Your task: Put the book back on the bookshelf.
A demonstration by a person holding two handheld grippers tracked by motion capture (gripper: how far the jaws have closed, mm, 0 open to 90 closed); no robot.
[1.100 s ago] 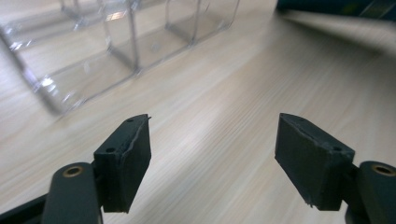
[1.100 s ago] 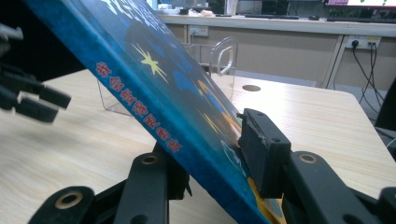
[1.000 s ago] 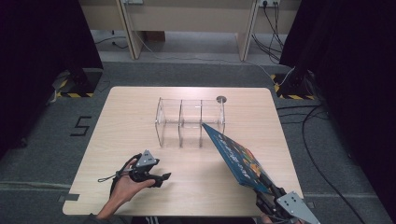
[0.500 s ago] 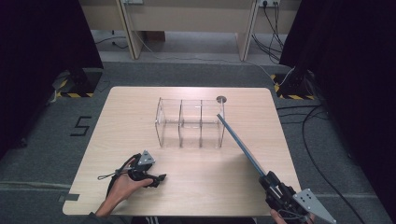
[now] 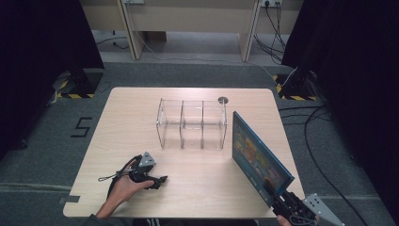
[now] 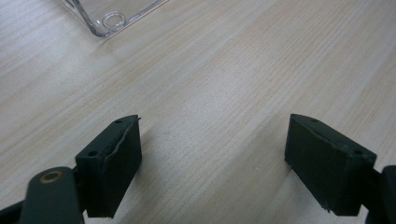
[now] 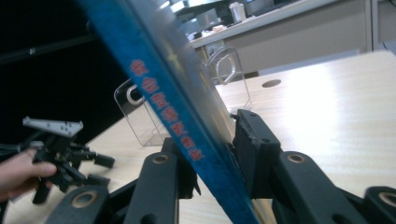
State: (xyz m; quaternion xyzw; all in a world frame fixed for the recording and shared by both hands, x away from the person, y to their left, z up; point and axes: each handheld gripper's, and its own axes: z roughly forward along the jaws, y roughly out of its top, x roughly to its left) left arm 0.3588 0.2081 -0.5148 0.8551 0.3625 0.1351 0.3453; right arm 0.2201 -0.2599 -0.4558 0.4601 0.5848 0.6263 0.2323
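Note:
A thin blue book (image 5: pixel 259 157) with a colourful cover stands tilted on its long edge over the table's right side. Its far corner reaches toward the right end of a clear acrylic rack (image 5: pixel 192 123). My right gripper (image 5: pixel 276 195) holds its near corner; the jaws have just been closing and now press on the book (image 7: pixel 163 79) from both sides, the red-lettered spine running up between them (image 7: pixel 212 144). My left gripper (image 5: pixel 159 181) rests low at the front left. Its jaws have just been opening and stand wide (image 6: pixel 212 130) over bare wood.
The light wooden table (image 5: pixel 117 117) has a round cable hole (image 5: pixel 223 100) behind the rack. A corner of the rack (image 6: pixel 112 18) lies ahead of my left jaws. The other hand and its gripper (image 7: pixel 60 149) show at the left. Dark curtains and floor cables surround the table.
The book has rolled from lying cover-up, through edge-on, to standing with its cover facing left. The right gripper turned with it at the table's front corner. The left hand stayed put.

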